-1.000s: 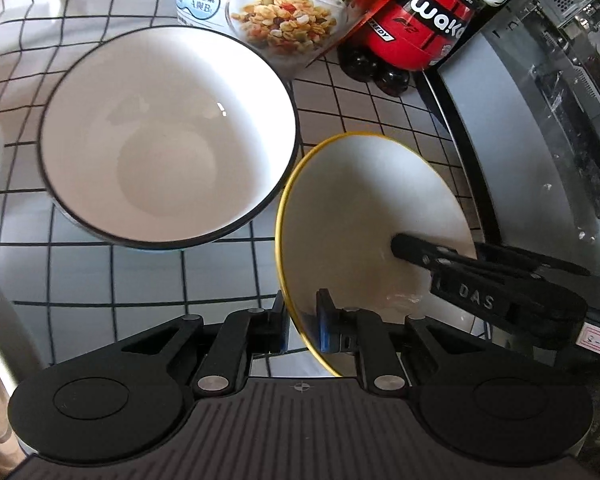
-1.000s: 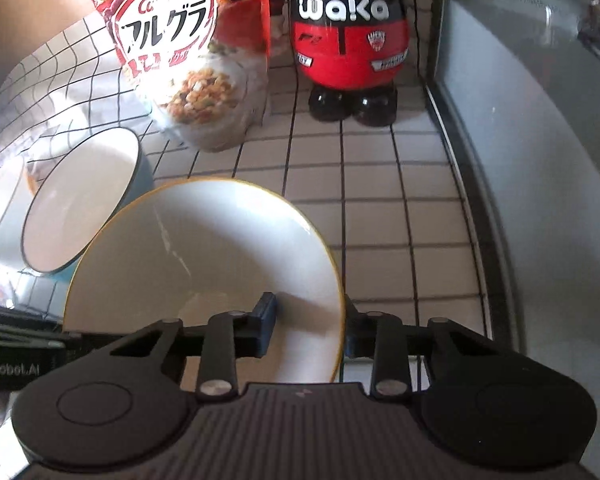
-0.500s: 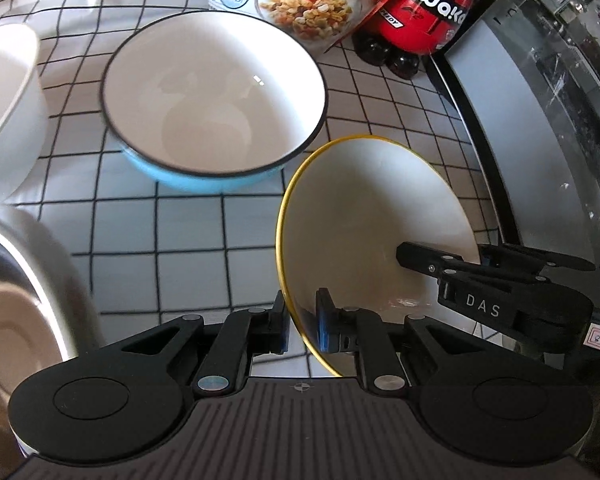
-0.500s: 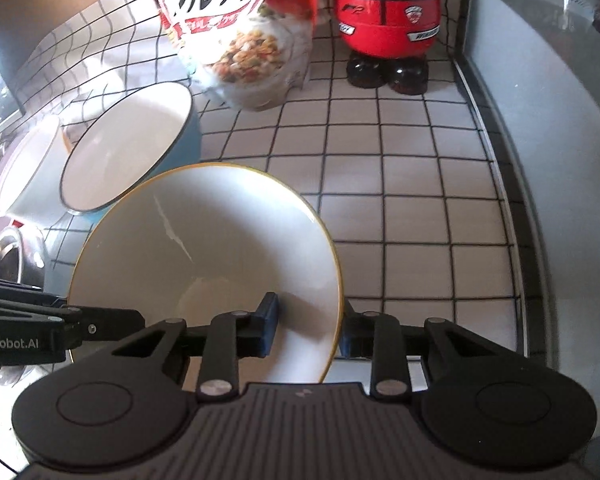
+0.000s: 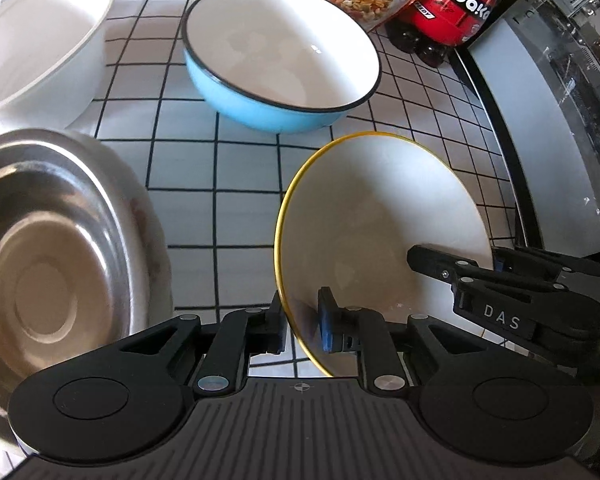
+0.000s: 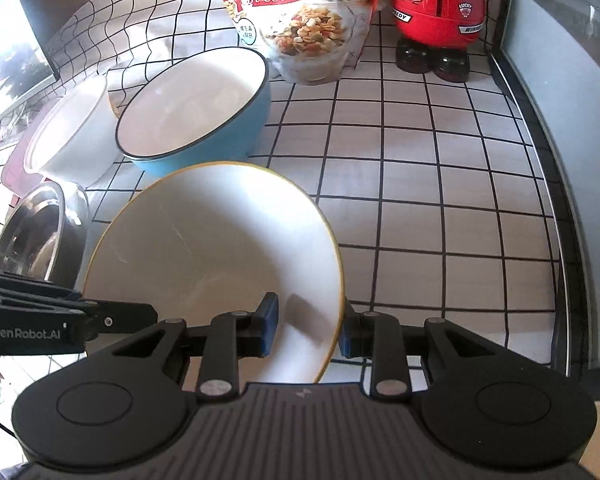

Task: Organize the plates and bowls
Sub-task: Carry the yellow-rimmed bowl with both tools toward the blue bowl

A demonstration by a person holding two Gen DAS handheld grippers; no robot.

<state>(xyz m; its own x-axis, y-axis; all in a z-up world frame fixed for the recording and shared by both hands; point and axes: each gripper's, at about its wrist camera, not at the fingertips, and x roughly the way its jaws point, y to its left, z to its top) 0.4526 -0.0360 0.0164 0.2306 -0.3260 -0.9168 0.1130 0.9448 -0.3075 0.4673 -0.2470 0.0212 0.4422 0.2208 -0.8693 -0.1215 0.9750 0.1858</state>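
Both grippers hold one white bowl with a yellow rim point(image 5: 380, 216) above the tiled counter. My left gripper point(image 5: 302, 326) is shut on its near left rim. My right gripper point(image 6: 306, 330) is shut on its right rim; the bowl also shows in the right wrist view point(image 6: 204, 248). A blue bowl with a dark rim point(image 5: 276, 76) stands behind it, also in the right wrist view point(image 6: 196, 112). A white bowl point(image 5: 36, 52) stands at far left. A steel bowl point(image 5: 52, 264) sits at near left.
A cereal bag point(image 6: 296, 20) and a red Waka bottle point(image 6: 436, 12) stand at the back. A grey appliance wall point(image 6: 572, 128) runs along the right. The counter is white tile with black lines point(image 6: 428, 184).
Both grippers have drawn back with the yellow-rimmed bowl. The blue bowl now lies farther off, and the white and steel bowls have come into view on the left.
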